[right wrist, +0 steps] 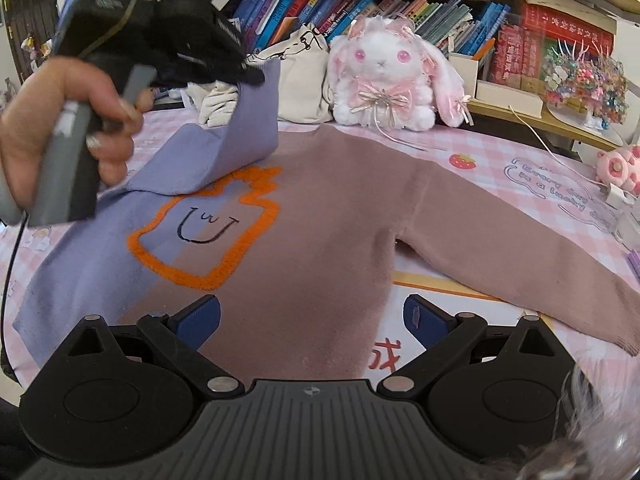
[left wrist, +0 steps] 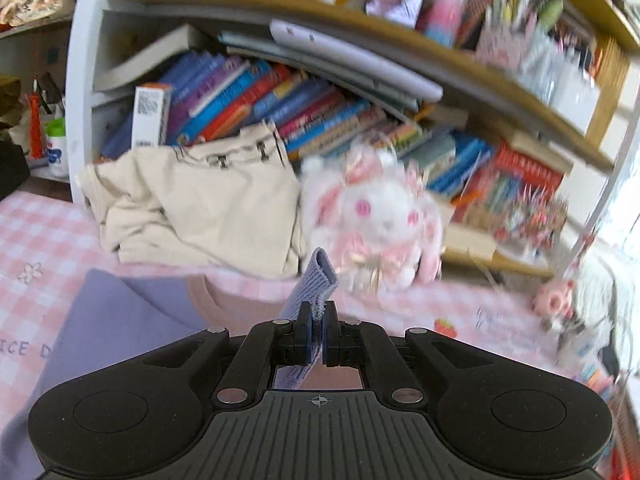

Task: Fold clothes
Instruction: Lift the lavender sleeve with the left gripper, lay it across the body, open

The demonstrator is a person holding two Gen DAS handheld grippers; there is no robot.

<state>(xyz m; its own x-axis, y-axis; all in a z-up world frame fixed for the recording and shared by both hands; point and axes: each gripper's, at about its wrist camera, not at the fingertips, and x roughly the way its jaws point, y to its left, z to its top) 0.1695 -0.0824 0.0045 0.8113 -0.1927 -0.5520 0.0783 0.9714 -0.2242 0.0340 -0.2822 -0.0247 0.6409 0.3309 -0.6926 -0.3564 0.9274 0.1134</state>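
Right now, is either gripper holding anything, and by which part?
The left gripper is shut on the ribbed cuff of the sweater's purple sleeve, lifted over the sweater. The right gripper is open, holding nothing.

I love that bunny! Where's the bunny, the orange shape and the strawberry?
bunny (right wrist: 382, 58): right wrist view, on its white face.
orange shape (right wrist: 192, 278): right wrist view, on its bottom edge, on the sweater.
strawberry (right wrist: 463, 161): right wrist view, its red middle.

Tablecloth: "Every day is a lucky day", partly cut off; red character "成" | Tablecloth left edge: "ICE D", cropped | Left gripper body: "DAS", reading uncertain | Book spines: print illegible
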